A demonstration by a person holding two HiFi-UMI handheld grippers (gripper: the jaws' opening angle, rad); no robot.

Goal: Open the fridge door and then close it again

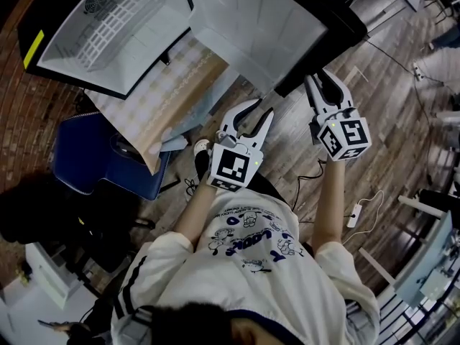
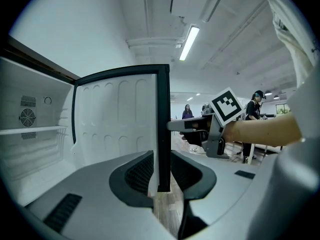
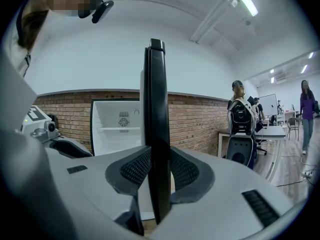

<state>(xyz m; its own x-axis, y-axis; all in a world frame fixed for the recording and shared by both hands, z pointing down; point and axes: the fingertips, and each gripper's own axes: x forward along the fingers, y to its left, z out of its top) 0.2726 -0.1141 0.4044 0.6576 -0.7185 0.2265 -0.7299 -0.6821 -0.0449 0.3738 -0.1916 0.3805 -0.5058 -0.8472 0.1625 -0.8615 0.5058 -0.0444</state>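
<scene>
Head view looks down on a small fridge (image 1: 108,27) at the upper left. It stands open, its white inside in plain sight, with a wire shelf and a round fan grille at the back. It stands on a counter (image 1: 169,92) covered with a check cloth, and a blue chair (image 1: 108,160) is tucked against the counter's near side.

The fridge door (image 1: 259,20) hangs swung well out from the cabinet. Its white liner faces the camera and its black outer skin is turned away to the right.

The left tool (image 1: 257,113) is closed narrow on the bottom corner of the door's free edge. In the left gripper view its ribbed pads press the black edge strip from both sides. The door's lower end sits level with the pads, and the wooden floor (image 1: 388,85) shows beneath it.

The right tool (image 1: 321,81) is clamped on the same free edge, higher up. In the right gripper view the black edge runs straight up between the two pads, which bear on it from either side. Past the edge, that view shows the open cabinet against a brick wall (image 3: 200,119).

A white cable (image 1: 356,214) lies on the floor at the right. Several people (image 3: 305,109) stand among desks further back in the room.
</scene>
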